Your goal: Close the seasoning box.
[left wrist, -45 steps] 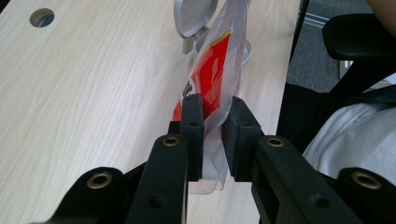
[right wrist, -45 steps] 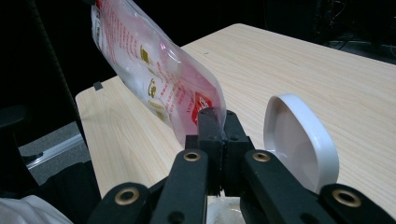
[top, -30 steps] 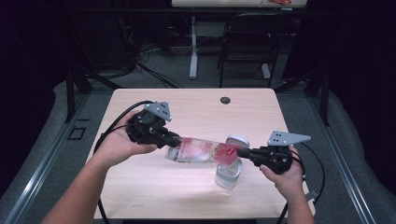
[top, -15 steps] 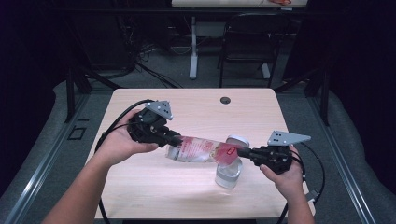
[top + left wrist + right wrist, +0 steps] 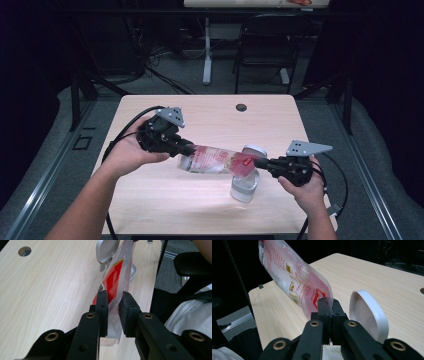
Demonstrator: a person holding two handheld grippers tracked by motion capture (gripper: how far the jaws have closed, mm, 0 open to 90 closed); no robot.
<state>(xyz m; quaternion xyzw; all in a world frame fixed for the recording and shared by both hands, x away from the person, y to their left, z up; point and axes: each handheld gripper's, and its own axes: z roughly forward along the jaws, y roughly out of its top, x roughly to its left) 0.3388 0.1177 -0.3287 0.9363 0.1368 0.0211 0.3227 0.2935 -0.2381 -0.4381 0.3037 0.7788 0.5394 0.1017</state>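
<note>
Both grippers are closed on one clear plastic bag (image 5: 212, 159) printed in red, which is stretched between them at the centre of the high view, above the table. The left gripper (image 5: 186, 148), left of centre in that view, is clamped on the bag's left end; in the left gripper view its jaws are seen pressed against the crumpled film (image 5: 113, 312) with a narrow gap left between them. The right gripper (image 5: 261, 163), lower right of centre, is pinched tight on the bag's other end, the jaws almost meeting over a thin edge of plastic (image 5: 322, 298) in the right gripper view. Under that end, a clear jar (image 5: 244, 186) is seen standing on the light wooden table (image 5: 200, 205), with a white lid (image 5: 254, 150) hinged up just behind the bag. Near the far table edge, at upper centre, a round cable hole (image 5: 241, 107) is visible.
</note>
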